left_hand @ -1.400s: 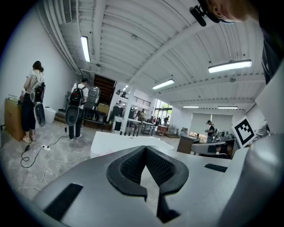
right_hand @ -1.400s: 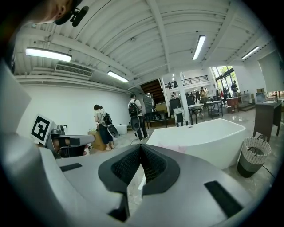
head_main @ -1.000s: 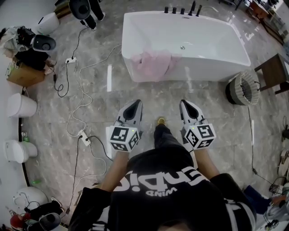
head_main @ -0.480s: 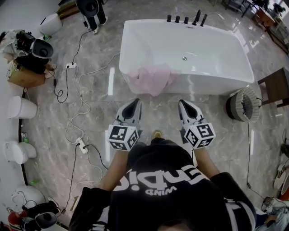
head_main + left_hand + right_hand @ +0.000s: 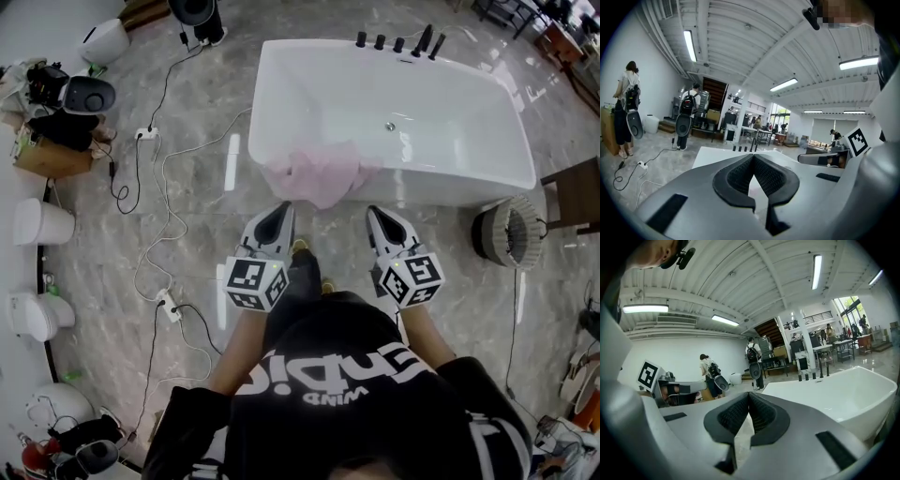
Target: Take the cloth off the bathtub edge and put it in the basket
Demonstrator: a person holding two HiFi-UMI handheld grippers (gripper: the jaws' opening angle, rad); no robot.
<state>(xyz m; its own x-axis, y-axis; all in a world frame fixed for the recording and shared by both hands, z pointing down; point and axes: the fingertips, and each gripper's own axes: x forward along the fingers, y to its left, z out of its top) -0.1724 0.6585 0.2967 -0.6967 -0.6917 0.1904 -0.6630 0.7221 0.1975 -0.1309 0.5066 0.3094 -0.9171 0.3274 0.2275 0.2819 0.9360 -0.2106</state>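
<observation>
Now the crumpled pale pink cloth is hanging over the near long edge of the white rectangular bathtub, close to its near left corner. Part of it is lying inside the tub and part is draping down the outer wall. Both grippers are hovering above the glossy grey veined floor, just short of that edge. The left gripper is pointing toward the cloth's lower left part, its jaws pressed together on nothing. The right gripper is pointing at the tub wall just right of the cloth, its jaws likewise closed and empty. The round pale woven basket is standing on the floor beside the tub's near right corner, well apart from the cloth.
</observation>
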